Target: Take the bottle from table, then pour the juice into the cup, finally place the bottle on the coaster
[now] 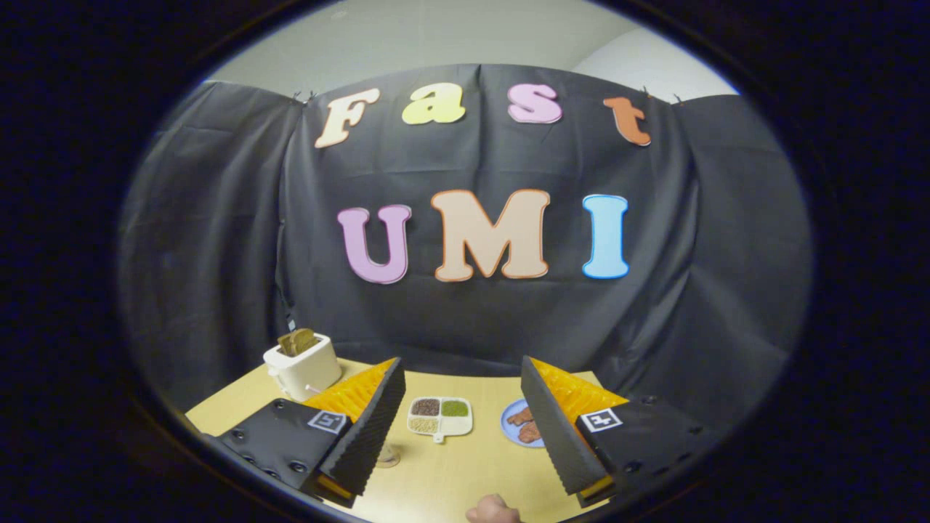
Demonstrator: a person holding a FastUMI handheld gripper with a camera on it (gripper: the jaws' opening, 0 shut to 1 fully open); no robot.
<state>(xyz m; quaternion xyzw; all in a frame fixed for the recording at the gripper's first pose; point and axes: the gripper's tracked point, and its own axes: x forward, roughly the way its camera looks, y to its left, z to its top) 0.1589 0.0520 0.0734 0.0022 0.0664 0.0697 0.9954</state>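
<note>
On the pale wooden table (465, 479), the white three-compartment dish of grains (439, 418) makes the handiest landmark: it lies beyond the gripper (463, 418) and between the lines of its two fingers, which stand wide apart with nothing between them but bare tabletop. To the right of that dish, half hidden behind the right finger, sits a round blue plate with brown food pieces (522, 425). To the dish's left and farther back stands a white toaster with two brown slices in its slots (301, 365). Nearer than the dish and to its left, tucked against the inner edge of the left finger, a small clear rounded base of glass or plastic (388, 457) peeps out; whether it belongs to the cup or to the bottle I cannot tell, and its upper part is hidden behind the finger. Nearest of all, on the near side of the dish, a small bit of a person's hand (492, 511) pokes in. Neither a bottle nor a coaster can be made out with certainty, so the bottle's direction from the fingers and its long axis cannot be judged here, nor the stage of the task.
</note>
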